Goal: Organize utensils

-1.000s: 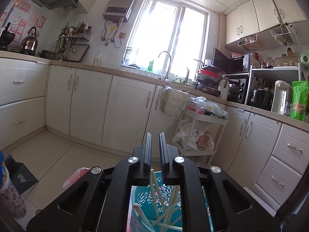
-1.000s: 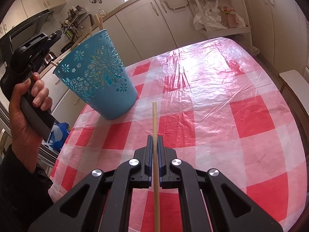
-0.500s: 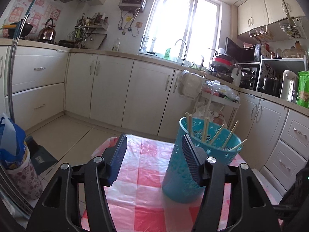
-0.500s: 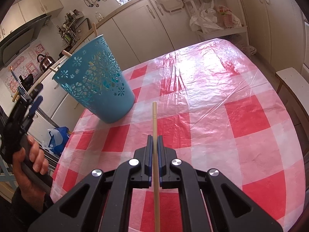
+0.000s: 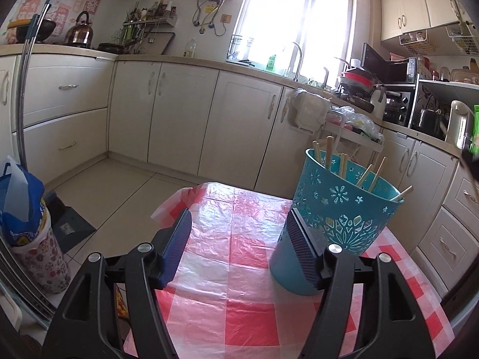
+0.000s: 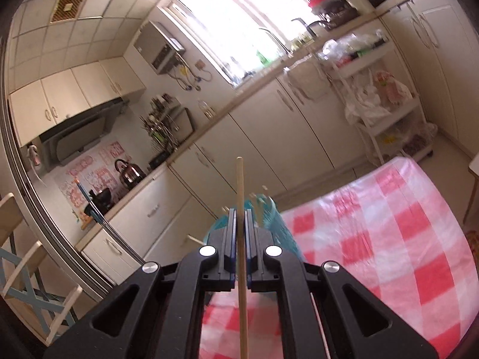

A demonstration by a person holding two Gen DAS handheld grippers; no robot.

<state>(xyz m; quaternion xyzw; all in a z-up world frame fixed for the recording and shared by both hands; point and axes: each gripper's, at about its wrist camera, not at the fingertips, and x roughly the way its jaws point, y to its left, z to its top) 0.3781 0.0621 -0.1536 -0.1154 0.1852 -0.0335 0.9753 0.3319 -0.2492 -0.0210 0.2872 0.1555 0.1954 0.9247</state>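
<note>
One thin pale wooden chopstick (image 6: 240, 230) is clamped lengthwise between the closed jaws of the right gripper (image 6: 239, 224), its tip seen at 12 o'clock above them. No object is seen between the jaws of the left gripper (image 5: 241, 240), which are opening over the red-and-white checked plastic tablecloth (image 5: 239, 284). One teal perforated plastic basket (image 5: 338, 227) is seen at 2 o'clock, beside the right finger (image 5: 302, 245). About seven wooden chopsticks (image 5: 329, 151) are counted inside it, leaning against the rim.
</note>
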